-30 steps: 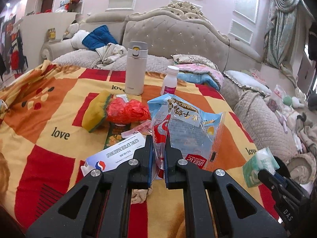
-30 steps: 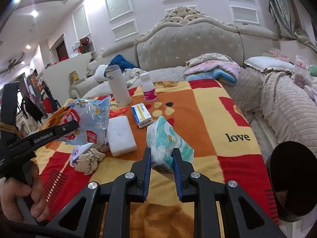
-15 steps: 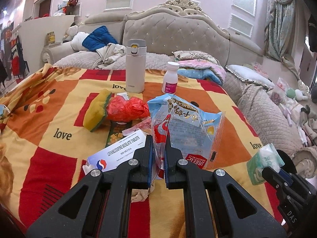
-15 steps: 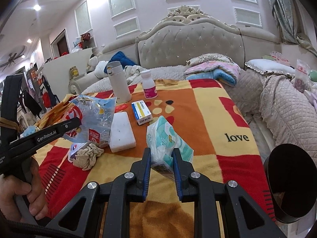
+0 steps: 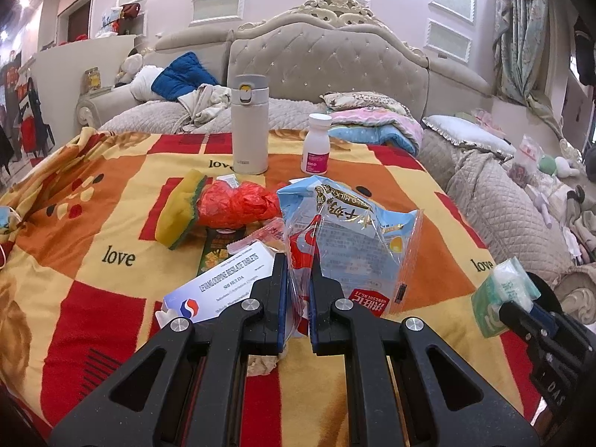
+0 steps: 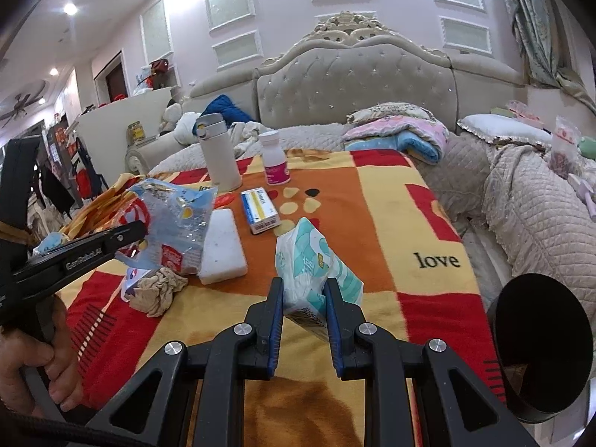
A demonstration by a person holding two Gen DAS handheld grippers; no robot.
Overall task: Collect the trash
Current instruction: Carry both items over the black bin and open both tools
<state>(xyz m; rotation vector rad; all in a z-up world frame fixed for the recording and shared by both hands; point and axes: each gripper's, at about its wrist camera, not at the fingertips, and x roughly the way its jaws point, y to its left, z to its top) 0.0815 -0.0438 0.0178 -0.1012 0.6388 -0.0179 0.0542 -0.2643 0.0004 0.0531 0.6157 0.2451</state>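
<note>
Patterned red-and-orange blanket (image 5: 111,223) covers the worktop before a tufted headboard (image 5: 327,63). Left tongs (image 5: 299,272) pinch a blue-and-clear snack bag (image 5: 346,234), raised just in front of the white flask (image 5: 249,123). Right tongs (image 6: 303,298) clamp a teal tissue pack (image 6: 309,257), nearer than the flask, beside a black bin (image 6: 540,346).

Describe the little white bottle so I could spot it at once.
On the red and yellow blanket, look to the far edge near the tufted headboard. The small bottle stands upright just right of the tall beige flask; it is shorter, with a pink label.
</note>
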